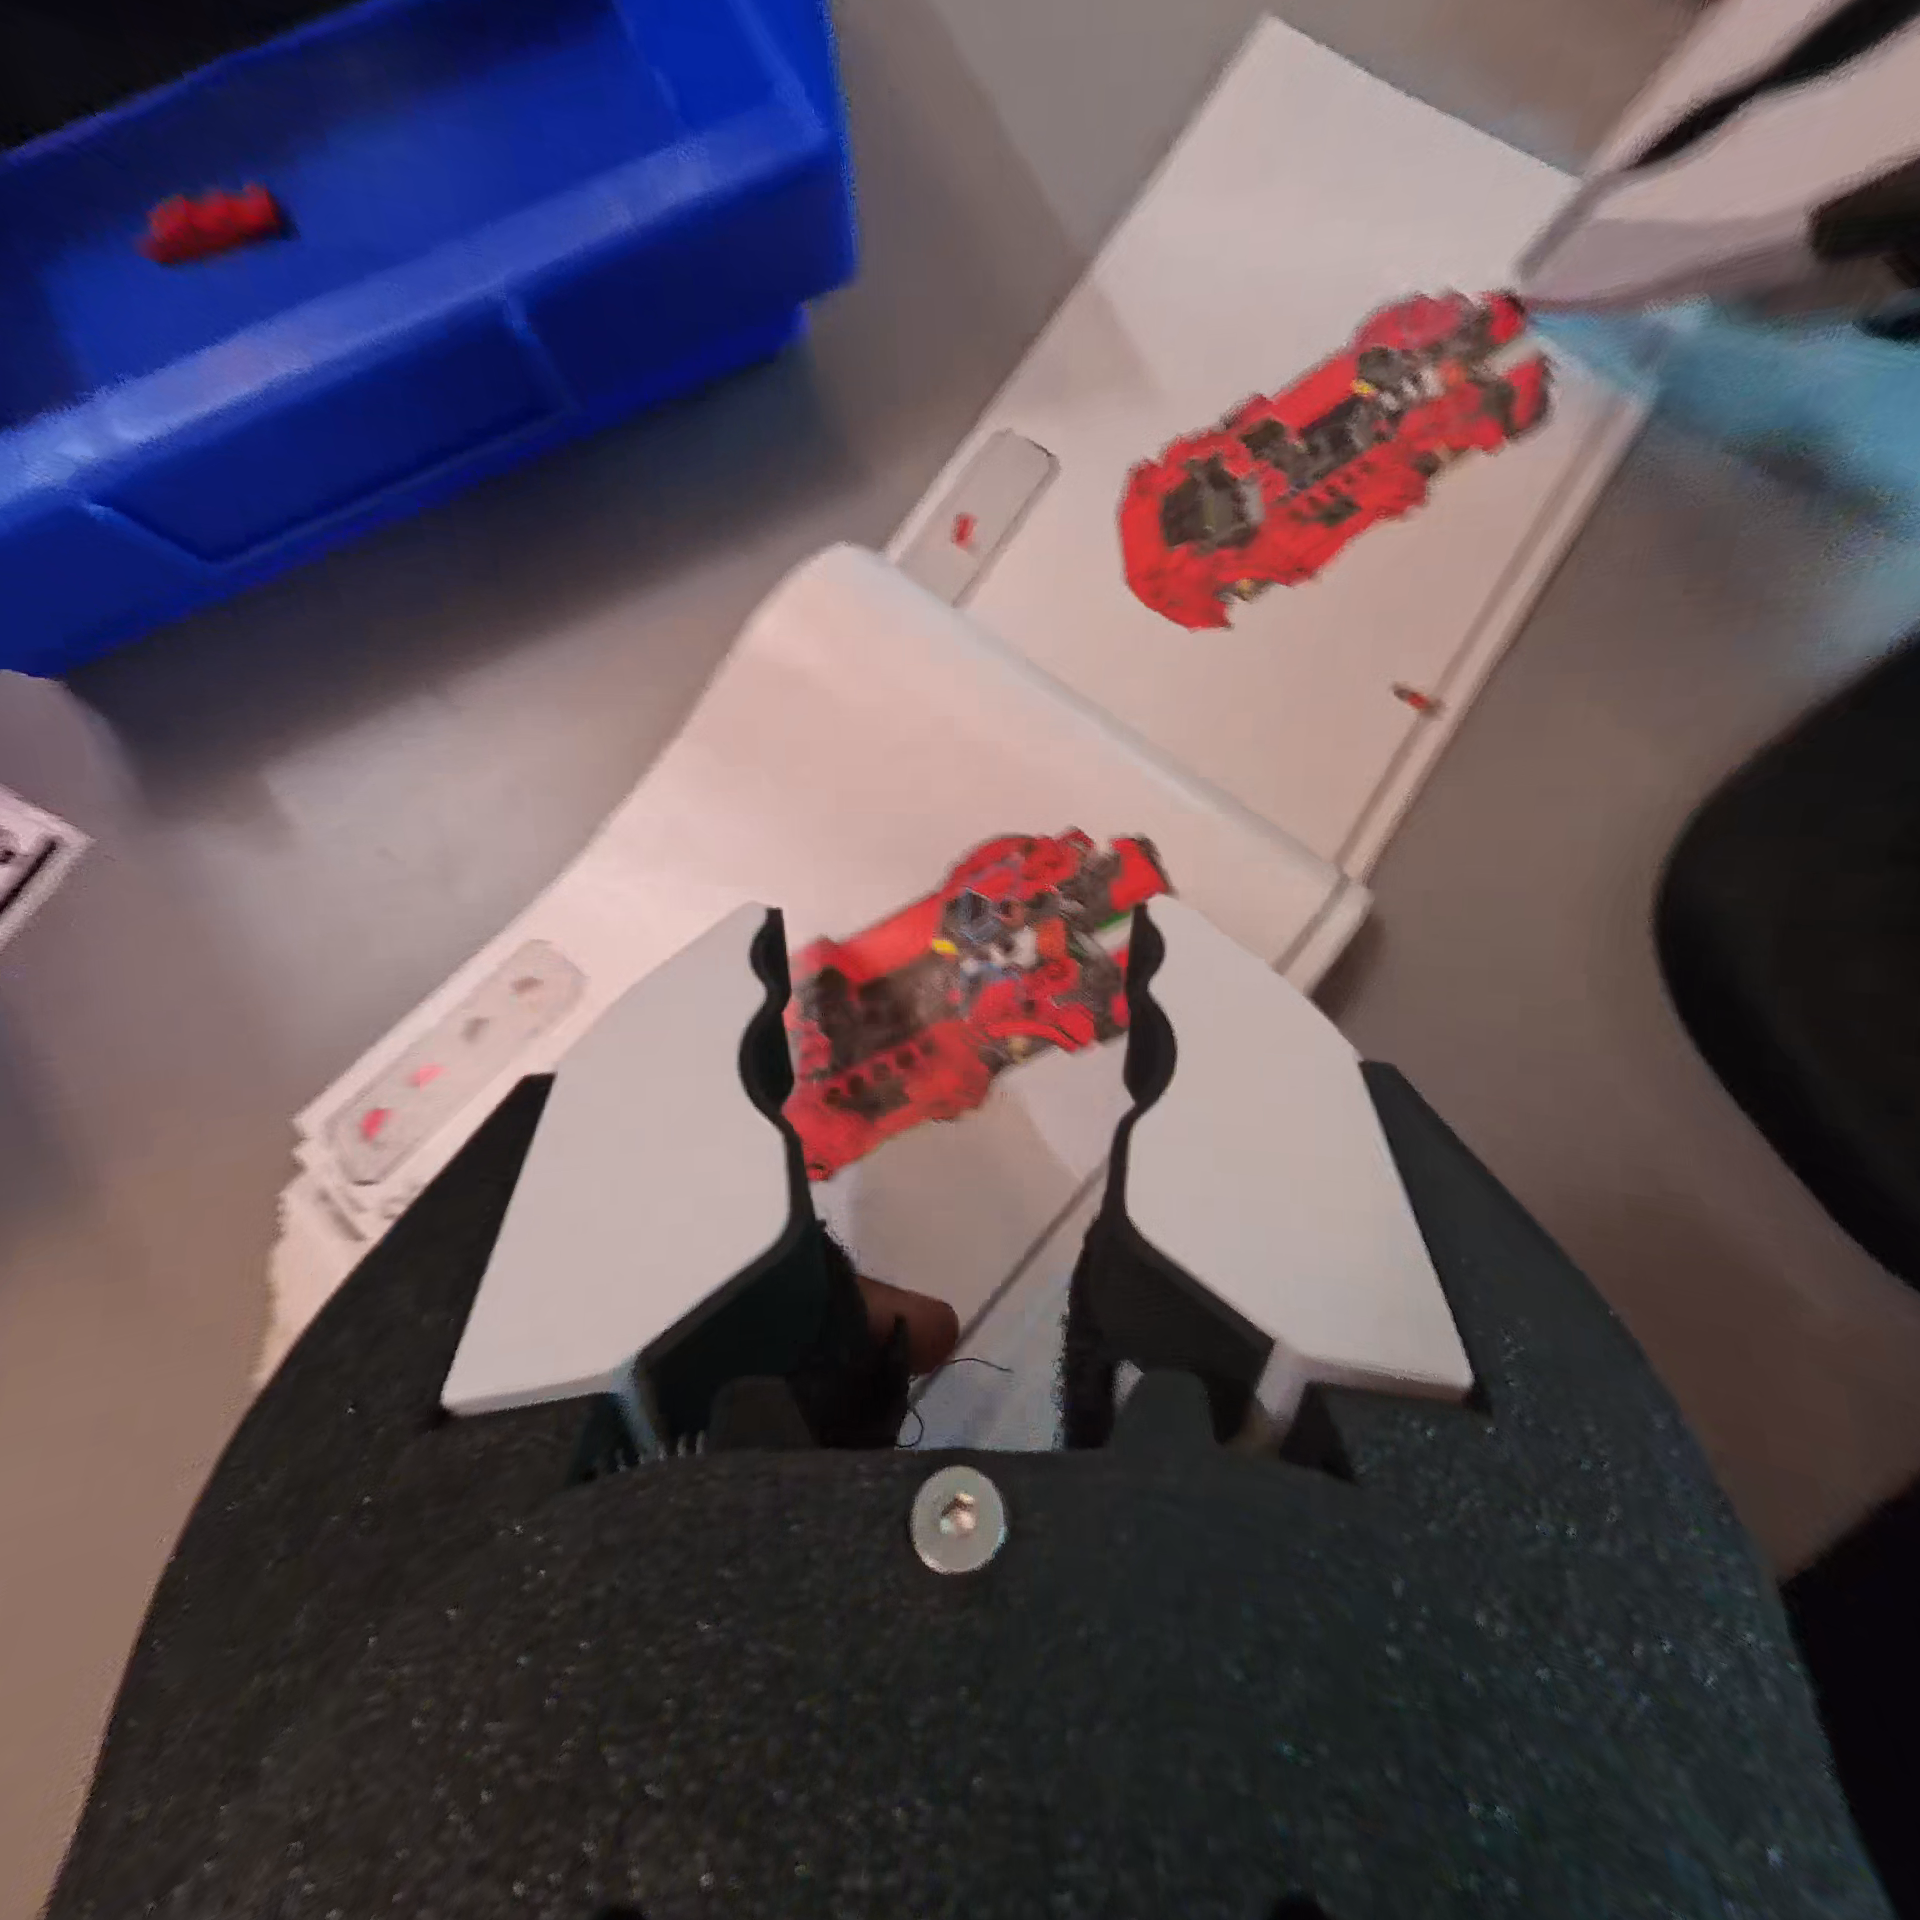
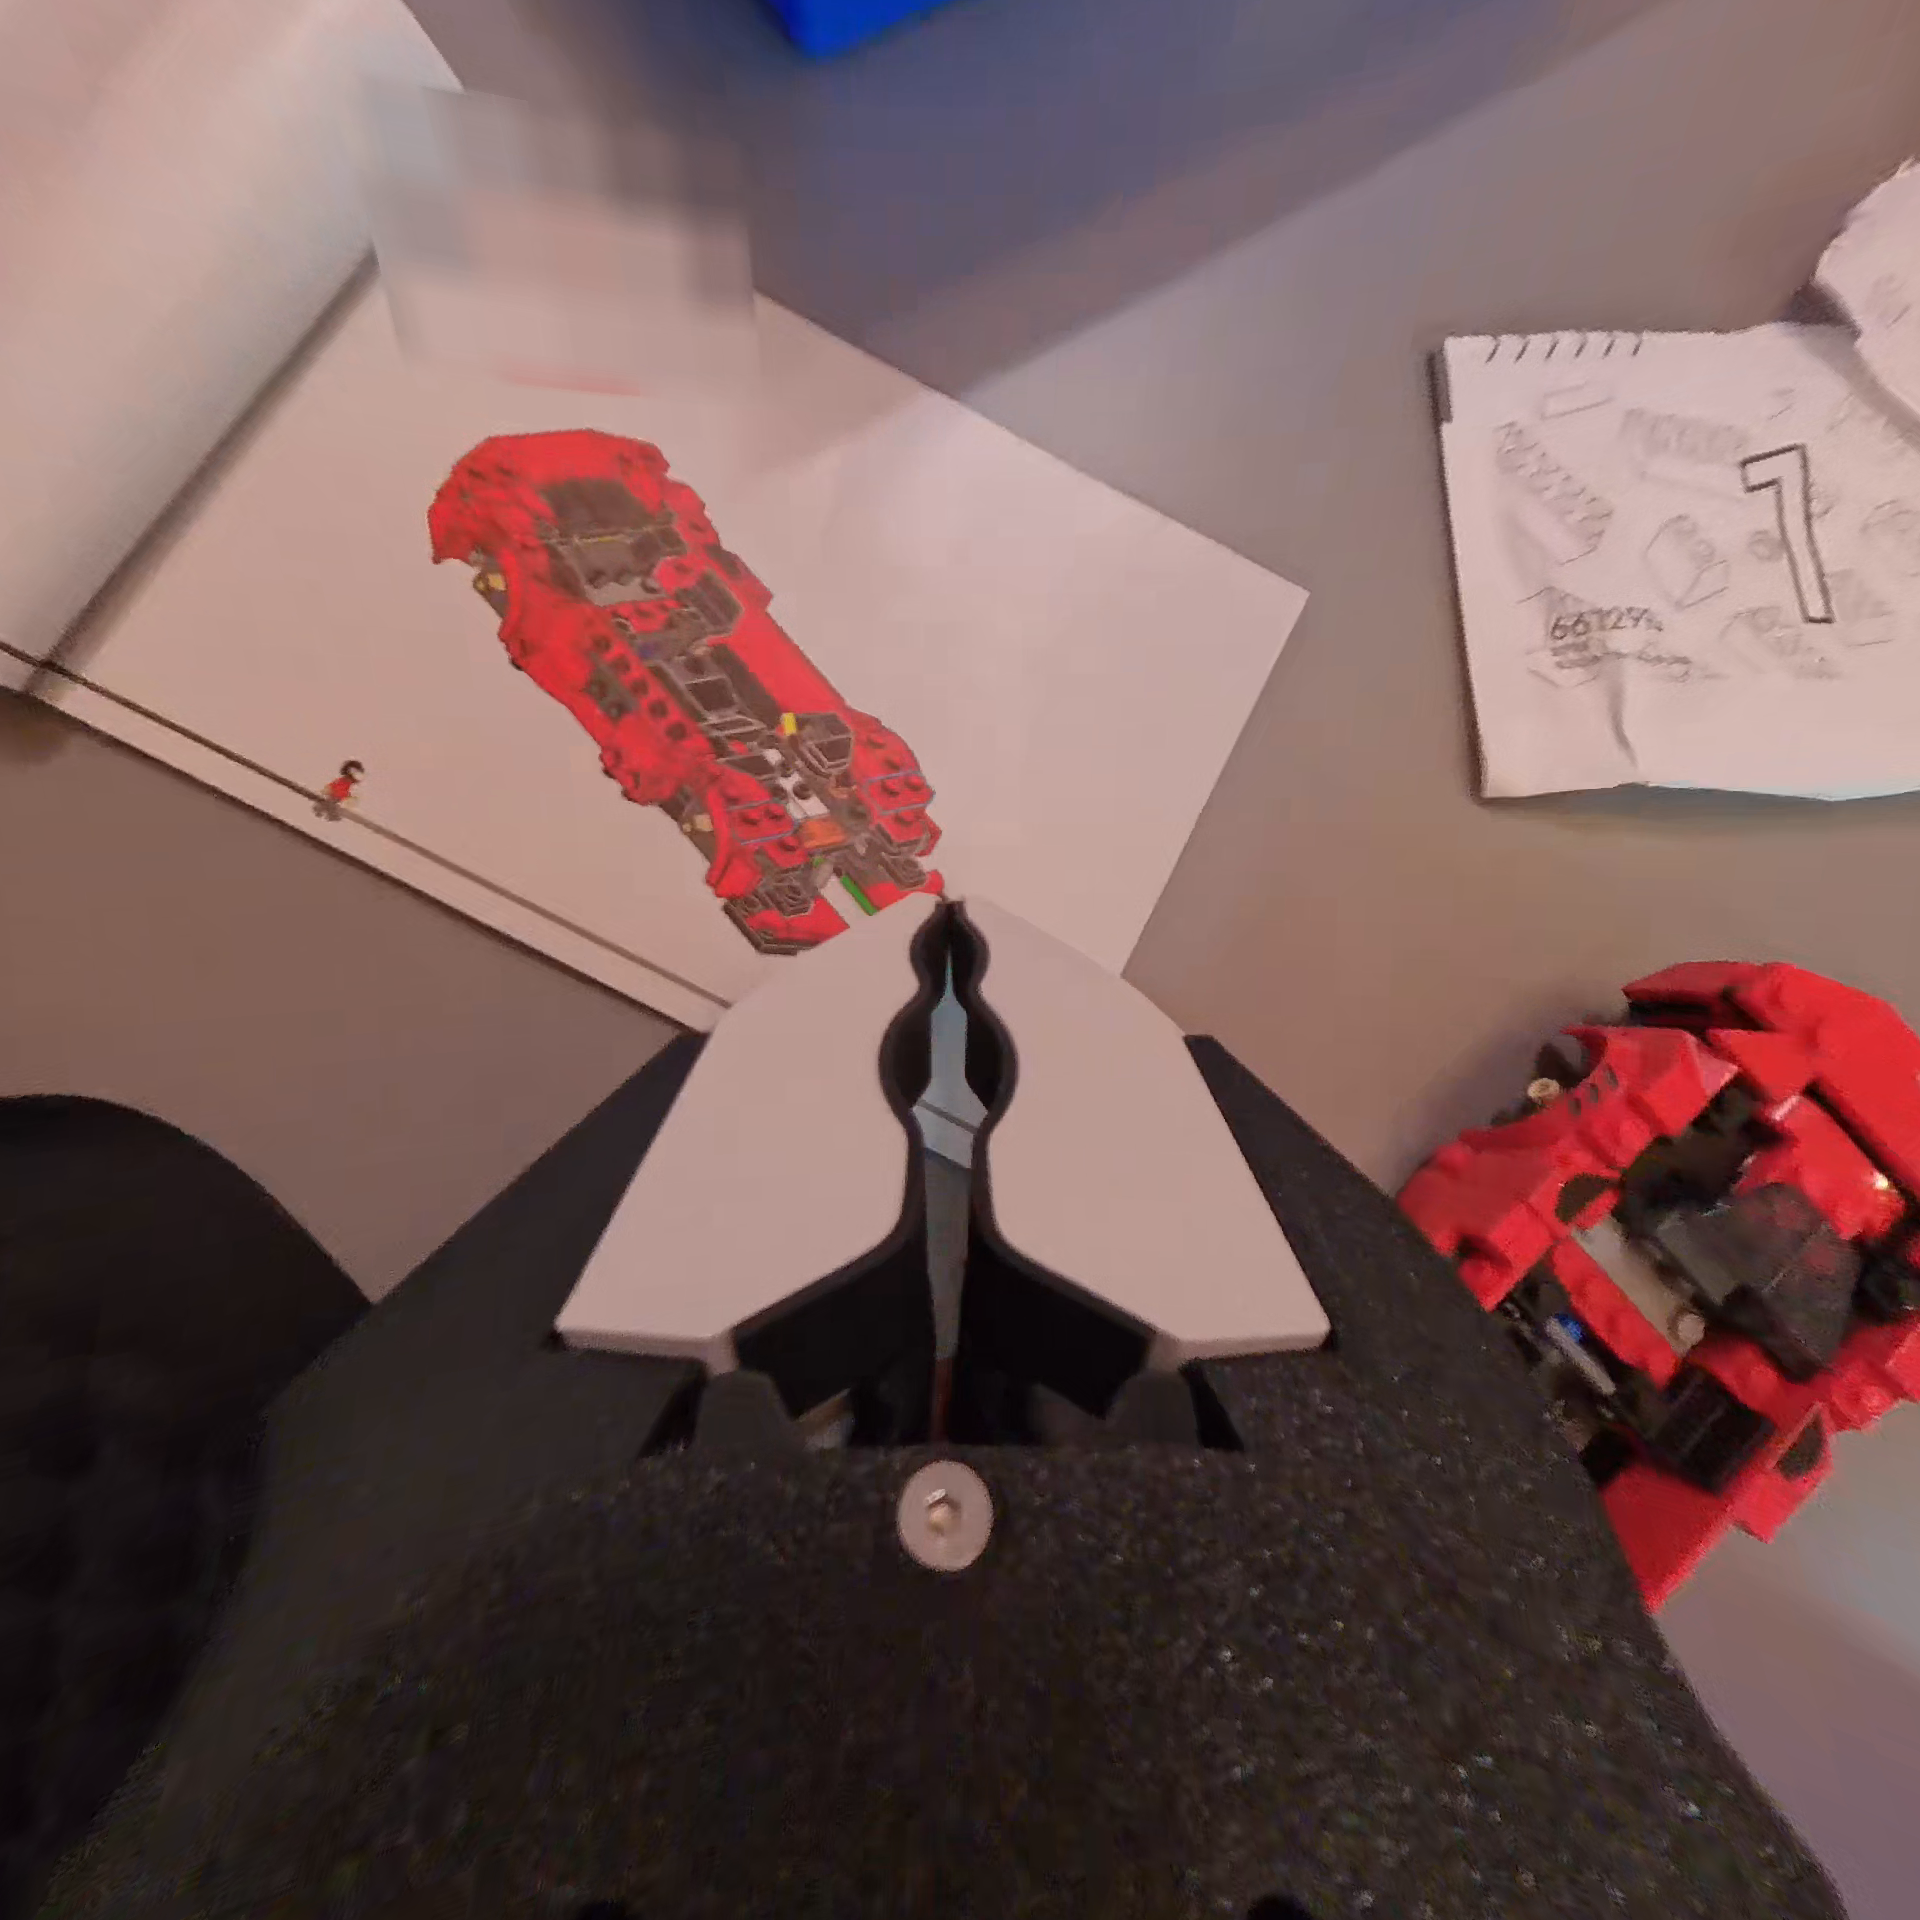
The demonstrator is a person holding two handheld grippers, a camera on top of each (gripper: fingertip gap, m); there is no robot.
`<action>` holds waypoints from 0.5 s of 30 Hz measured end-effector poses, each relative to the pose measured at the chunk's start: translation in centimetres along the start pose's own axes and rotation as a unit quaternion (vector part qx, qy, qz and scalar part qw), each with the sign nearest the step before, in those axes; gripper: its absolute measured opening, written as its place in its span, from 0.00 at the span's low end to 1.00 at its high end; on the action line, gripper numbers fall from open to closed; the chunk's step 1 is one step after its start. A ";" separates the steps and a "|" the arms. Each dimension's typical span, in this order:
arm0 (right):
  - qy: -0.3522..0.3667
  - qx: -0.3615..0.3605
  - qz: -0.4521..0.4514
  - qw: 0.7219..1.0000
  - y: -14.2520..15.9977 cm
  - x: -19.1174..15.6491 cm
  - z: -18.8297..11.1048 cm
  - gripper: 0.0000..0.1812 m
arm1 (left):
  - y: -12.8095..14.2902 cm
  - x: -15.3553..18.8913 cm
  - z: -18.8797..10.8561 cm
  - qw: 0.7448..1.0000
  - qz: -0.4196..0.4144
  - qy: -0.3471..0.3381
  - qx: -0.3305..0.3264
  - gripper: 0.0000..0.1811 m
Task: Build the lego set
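An open instruction booklet lies on the grey table, with a red car printed on each page. My left gripper hovers above the near page with its jaws open and nothing between the pads. My right gripper is shut, its tips at the near corner of the far page, by the end of the printed car. I cannot tell whether it pinches the paper. It also shows in the left wrist view. The partly built red and black lego car sits on the table to the right of my right gripper.
A blue bin with a red brick inside stands at the far left. A crumpled white paper bag lies at the far right. A dark rounded object is at the table's near edge. My right fingertips sit around 20 centimetres from my left ones.
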State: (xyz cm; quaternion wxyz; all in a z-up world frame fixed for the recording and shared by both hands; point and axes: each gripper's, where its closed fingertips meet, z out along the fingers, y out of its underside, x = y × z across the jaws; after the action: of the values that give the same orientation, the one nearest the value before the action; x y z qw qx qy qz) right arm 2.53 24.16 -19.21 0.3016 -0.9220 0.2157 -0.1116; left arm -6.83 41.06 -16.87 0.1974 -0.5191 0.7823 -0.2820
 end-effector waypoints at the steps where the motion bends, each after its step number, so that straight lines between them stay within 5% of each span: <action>1: 0.000 -0.003 0.015 1.000 0.1 -0.1 -0.1 0.00 | 0.7 0.7 0.1 1.000 0.007 0.015 -0.018 0.36; 4: 0.022 -0.017 0.048 0.998 1.7 -0.5 -1.3 0.00 | 2.1 1.5 0.6 0.997 0.036 0.038 -0.048 0.40; 15: 0.138 -0.023 0.071 0.988 4.6 -1.5 -3.7 0.00 | -0.7 -0.6 3.2 0.999 0.039 0.001 -0.011 0.37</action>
State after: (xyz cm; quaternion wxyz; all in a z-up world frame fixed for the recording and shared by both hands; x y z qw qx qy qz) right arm -1.58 19.69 -19.19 0.2551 -0.8869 0.3221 -0.2110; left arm -4.16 40.68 -18.80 0.2014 -0.4899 0.8053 -0.2662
